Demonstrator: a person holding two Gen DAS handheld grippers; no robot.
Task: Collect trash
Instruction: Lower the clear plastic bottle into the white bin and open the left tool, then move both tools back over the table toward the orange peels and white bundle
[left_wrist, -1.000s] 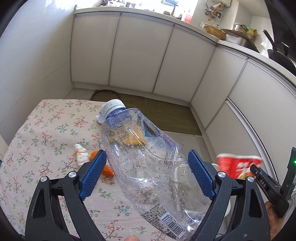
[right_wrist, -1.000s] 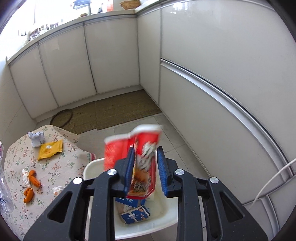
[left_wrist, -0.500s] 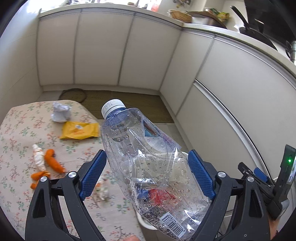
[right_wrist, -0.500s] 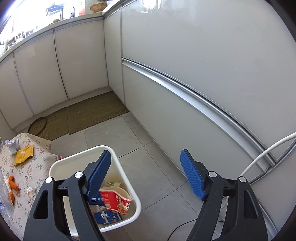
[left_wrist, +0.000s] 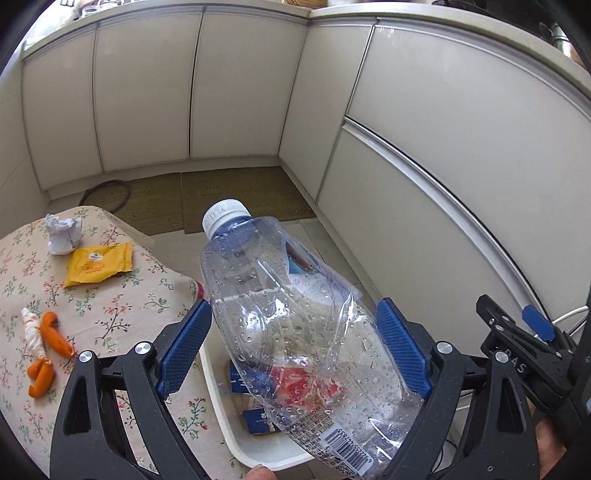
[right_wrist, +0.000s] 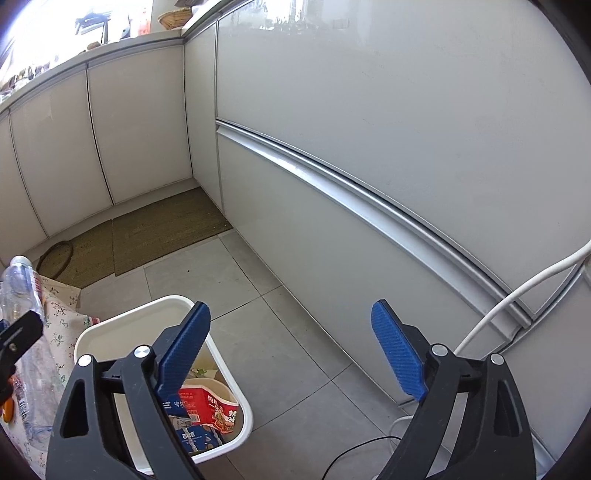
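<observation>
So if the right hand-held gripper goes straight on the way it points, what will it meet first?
Probably the grey floor tiles beside the white bin; the right hand-held gripper is open and empty. Depth is uncertain.

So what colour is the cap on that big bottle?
White. The cap on the clear plastic bottle shows best in the left wrist view.

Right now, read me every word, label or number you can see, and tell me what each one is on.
"DAS": on the arm of the right tongs.
Barcode digits on the plastic bottle label: too small to read.
Chinese print on the red cup in the bin: blurred.
Logo on the yellow packet: too small.
</observation>
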